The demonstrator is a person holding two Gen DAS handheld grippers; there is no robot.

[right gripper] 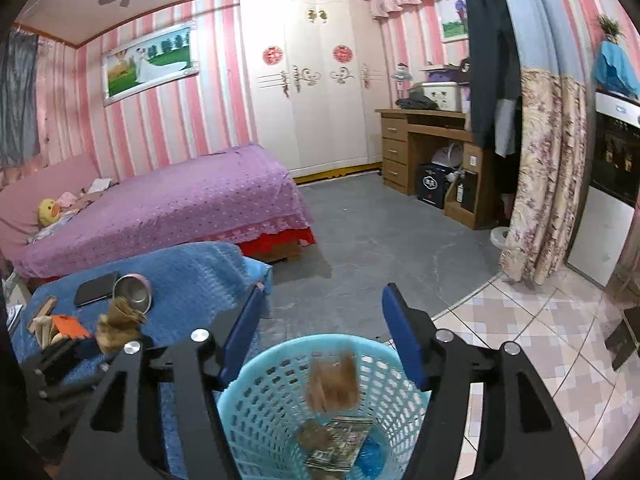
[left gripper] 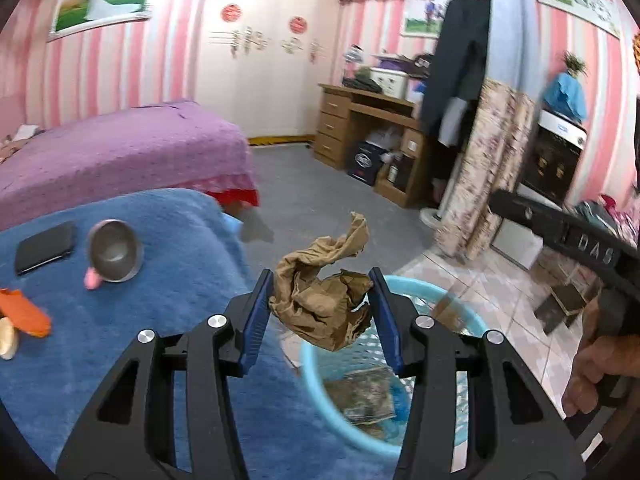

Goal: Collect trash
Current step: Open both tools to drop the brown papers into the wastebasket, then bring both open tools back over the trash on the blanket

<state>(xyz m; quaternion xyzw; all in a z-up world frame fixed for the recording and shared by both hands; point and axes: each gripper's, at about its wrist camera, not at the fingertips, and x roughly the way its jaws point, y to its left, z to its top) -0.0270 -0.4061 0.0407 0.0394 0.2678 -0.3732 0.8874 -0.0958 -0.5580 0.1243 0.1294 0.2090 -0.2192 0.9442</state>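
Note:
My left gripper (left gripper: 321, 277) is shut on a crumpled brown paper (left gripper: 320, 312), pinched between its blue pads. It hangs over the near rim of the light blue plastic basket (left gripper: 416, 286), at the edge of the blue-covered table (left gripper: 160, 280). In the right wrist view the same paper (right gripper: 116, 324) shows at the left. My right gripper (right gripper: 323, 294) stands open above the basket (right gripper: 260, 396) with nothing between its pads. Below it, a blurred brown scrap (right gripper: 332, 380) is inside the basket mouth, above printed paper trash (right gripper: 340, 440) on the bottom.
On the blue table lie a steel bowl (left gripper: 116, 250), a black wallet (left gripper: 46, 246) and an orange item (left gripper: 24, 316). A purple bed (right gripper: 168, 208) stands behind it. A wooden desk (right gripper: 424, 152) and a floral curtain (right gripper: 548, 168) are to the right. A hand (left gripper: 592, 368) holds the right gripper.

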